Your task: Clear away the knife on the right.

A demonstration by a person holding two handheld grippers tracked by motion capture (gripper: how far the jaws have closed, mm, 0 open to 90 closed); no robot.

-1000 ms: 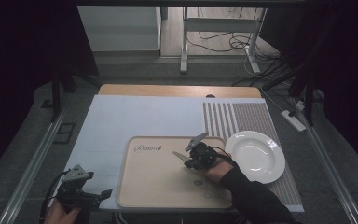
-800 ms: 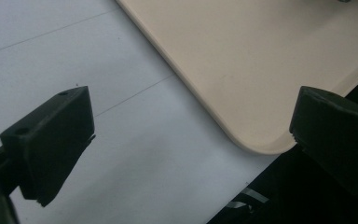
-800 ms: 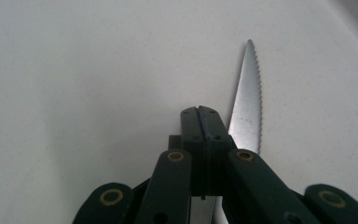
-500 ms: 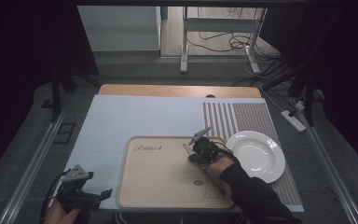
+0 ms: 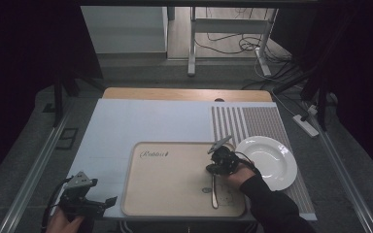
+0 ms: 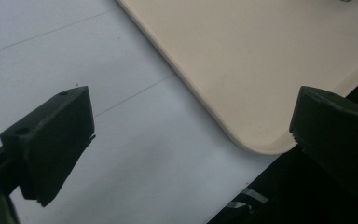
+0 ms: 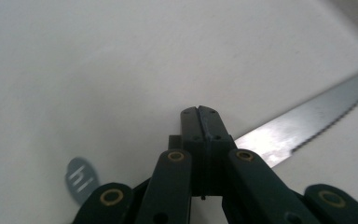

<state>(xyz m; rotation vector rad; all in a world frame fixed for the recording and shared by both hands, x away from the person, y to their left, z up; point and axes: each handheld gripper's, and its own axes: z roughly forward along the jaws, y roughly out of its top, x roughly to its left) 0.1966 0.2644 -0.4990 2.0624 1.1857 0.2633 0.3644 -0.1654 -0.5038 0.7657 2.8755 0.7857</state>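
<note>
The right hand-held gripper [image 5: 222, 162] is over the right part of the flat beige plastic tray [image 5: 175, 182], near the tray's right edge. In the right gripper view its black jaws are pressed together, clenched, with a serrated steel table knife [image 7: 307, 123] running from beside them toward the right edge of that view; whether the pads pinch the knife cannot be told, since the blade passes behind the closed tips. In the high view the knife [image 5: 214, 189] lies on the tray just below that gripper, lengthwise from the gripper toward the tray's near edge, close to the tray's near right corner.

The tray rests on a pale blue mat [image 5: 141, 126] that covers the worktop; a striped grey section [image 5: 252, 121] takes up the mat's right side. A round white ceramic plate [image 5: 272, 160] sits on the stripes, just beside the tray's right edge.

The left hand-held gripper [image 5: 85, 201] is at the near left corner of the worktop, beside the tray's near left corner. In the left gripper view its jaws stand wide apart, released, with nothing between them but mat and the rounded tray corner [image 6: 261, 135].
</note>
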